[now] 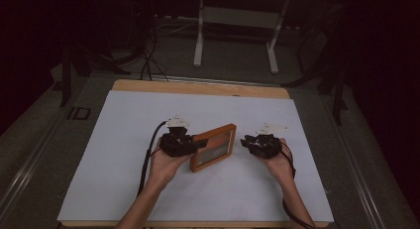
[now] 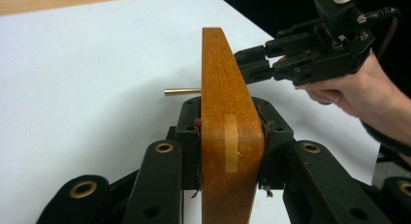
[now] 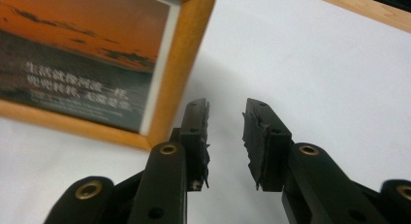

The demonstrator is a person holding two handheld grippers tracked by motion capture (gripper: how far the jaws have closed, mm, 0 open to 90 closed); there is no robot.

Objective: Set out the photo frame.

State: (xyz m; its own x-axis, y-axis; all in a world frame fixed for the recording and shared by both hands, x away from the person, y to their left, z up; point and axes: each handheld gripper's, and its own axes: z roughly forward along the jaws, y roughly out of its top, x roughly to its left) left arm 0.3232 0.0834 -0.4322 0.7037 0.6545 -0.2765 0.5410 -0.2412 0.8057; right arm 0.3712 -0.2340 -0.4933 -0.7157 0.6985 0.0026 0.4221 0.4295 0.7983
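A wooden picture frame (image 1: pixel 214 147) with an orange sunset print (image 3: pixel 87 64) stands tilted on the white sheet, near its middle. My left gripper (image 1: pixel 200 143) is shut on the frame's left edge; in the left gripper view the two pads press both faces of the wood (image 2: pixel 225 103). A thin brass rod (image 2: pixel 181 92) sticks out from one face of the frame. My right gripper (image 1: pixel 246 142) hovers just off the frame's right edge, open, with nothing between its fingers. In the right gripper view the frame's corner (image 3: pixel 181 73) lies beside the left jaw, apart from it.
A white sheet (image 1: pixel 148 115) covers most of the wooden table (image 1: pixel 198 86). Beyond the table's far edge stand a white stand's legs (image 1: pixel 200 45) and dark cables on the floor. Both forearms come in from the near edge.
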